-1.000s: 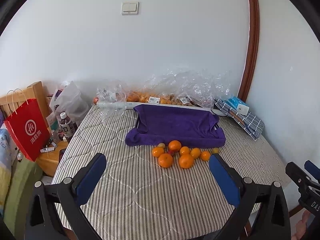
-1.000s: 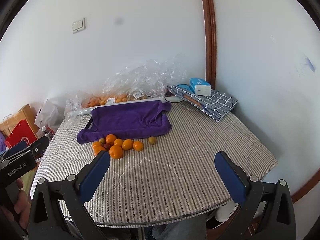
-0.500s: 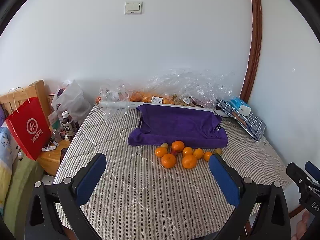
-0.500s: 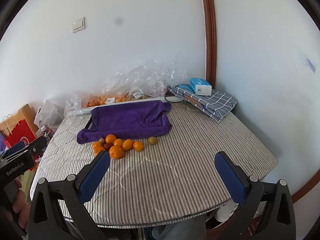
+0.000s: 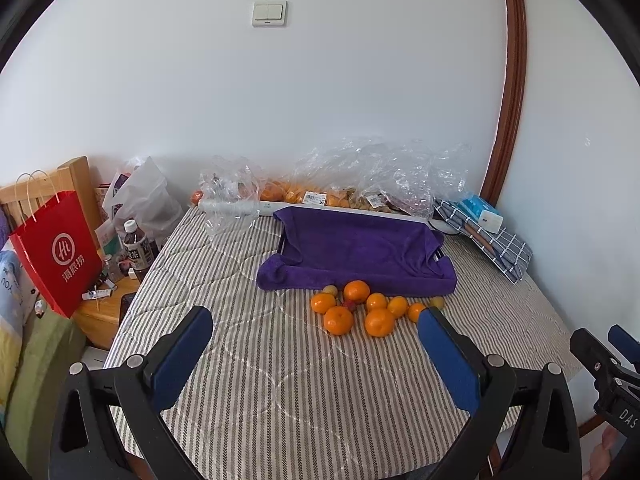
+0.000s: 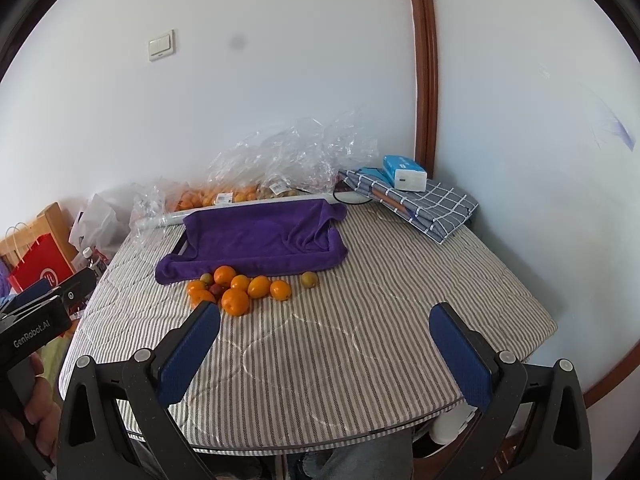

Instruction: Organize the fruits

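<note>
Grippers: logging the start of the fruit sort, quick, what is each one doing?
Left gripper: open, jaws wide apart, holding nothing.
Right gripper: open, jaws wide apart, holding nothing.

Black tongs [image 5: 314, 336], blue pads [image 5: 182, 354].

A: What lies ahead of the left gripper [image 5: 316, 336]?
B: Its jaws stand wide apart over bare striped desk [image 5: 248, 360] — open room up to the oranges [image 5: 352, 312], clustered just beyond the jaws.
A: And past them?
B: The purple towel [image 5: 360, 248] touches the cluster's far side; crinkled plastic bags [image 5: 384, 172] line the wall behind.
A: The right gripper [image 6: 324, 344]?
B: Clear cloth between its spread jaws — the folded checked cloth [image 6: 432, 208] with a blue box [image 6: 404, 168] sits far ahead to the right.
</note>
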Available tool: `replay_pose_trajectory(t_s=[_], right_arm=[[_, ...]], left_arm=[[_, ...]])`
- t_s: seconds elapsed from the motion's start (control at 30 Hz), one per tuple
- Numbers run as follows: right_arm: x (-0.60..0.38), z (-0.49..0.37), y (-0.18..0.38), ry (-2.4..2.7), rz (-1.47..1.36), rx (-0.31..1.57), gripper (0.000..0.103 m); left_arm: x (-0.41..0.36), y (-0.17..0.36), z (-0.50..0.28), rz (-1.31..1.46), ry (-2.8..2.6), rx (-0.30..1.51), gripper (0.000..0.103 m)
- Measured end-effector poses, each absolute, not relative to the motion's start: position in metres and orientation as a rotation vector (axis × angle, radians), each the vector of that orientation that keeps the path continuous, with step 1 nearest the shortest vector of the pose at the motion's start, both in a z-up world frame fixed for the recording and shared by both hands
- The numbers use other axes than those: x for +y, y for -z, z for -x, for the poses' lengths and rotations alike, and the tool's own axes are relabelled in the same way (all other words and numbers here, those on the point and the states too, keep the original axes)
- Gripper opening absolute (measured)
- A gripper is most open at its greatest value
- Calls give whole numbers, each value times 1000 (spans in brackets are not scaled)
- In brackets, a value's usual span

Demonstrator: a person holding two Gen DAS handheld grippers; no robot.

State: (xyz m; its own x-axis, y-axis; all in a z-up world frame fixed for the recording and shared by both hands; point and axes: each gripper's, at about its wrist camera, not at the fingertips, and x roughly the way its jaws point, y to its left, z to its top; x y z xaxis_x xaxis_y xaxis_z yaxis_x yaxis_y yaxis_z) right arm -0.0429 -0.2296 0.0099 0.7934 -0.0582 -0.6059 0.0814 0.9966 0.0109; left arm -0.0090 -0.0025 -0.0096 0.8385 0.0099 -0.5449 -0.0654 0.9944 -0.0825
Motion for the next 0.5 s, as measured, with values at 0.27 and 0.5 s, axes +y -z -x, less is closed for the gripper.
replay_pose_trajectory(t_s=[0.27, 0.5], right_arm=[[-228, 43, -10, 74, -35, 653, 103], [-225, 43, -10, 72, -30, 651, 103]], left_arm=[[0, 10, 8, 101, -44, 580, 103], [2, 10, 7, 106, -46, 579, 103]])
